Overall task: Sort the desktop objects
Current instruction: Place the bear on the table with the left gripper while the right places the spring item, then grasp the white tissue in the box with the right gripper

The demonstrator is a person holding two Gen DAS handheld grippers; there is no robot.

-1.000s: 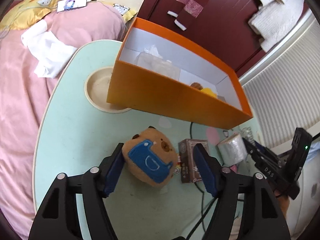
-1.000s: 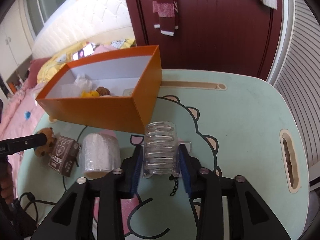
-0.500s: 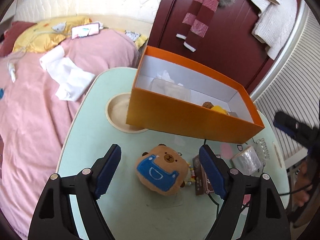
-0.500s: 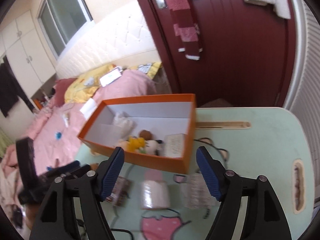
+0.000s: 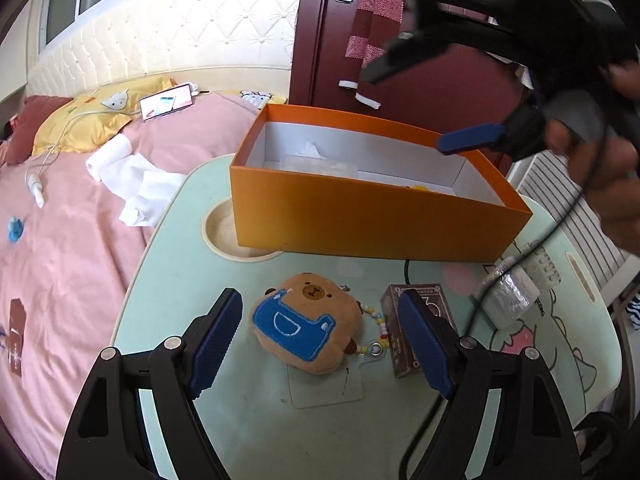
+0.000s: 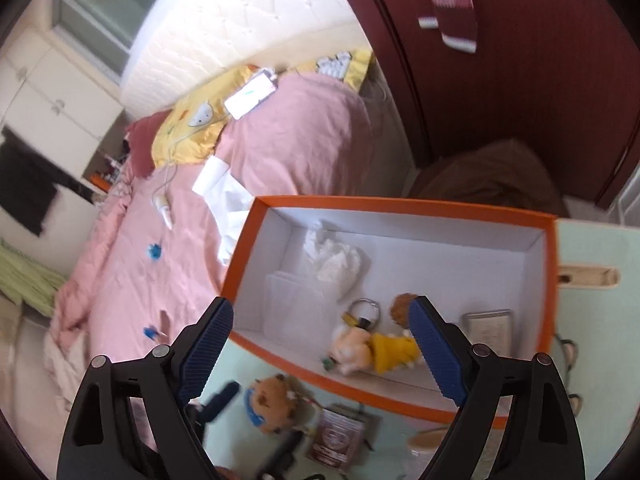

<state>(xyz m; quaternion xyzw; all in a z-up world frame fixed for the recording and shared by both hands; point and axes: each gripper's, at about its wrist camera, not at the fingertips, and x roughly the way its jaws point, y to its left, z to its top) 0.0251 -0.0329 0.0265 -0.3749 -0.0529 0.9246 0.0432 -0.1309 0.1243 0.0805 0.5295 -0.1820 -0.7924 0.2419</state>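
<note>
Bear toy (image 5: 306, 322) lies on the table (image 5: 240, 420) between the left gripper's (image 5: 320, 340) spread, empty jaws; the right gripper (image 6: 322, 344) is opening, empty, above the orange box (image 6: 400, 204).

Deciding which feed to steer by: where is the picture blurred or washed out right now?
Left wrist view: the bear plush and orange box are sharp; only the right tool, passing close at upper right, is smeared. Right wrist view: soft motion blur all over, worst along the bottom edge around the brown card box; the headboard is washed out by daylight.
</note>
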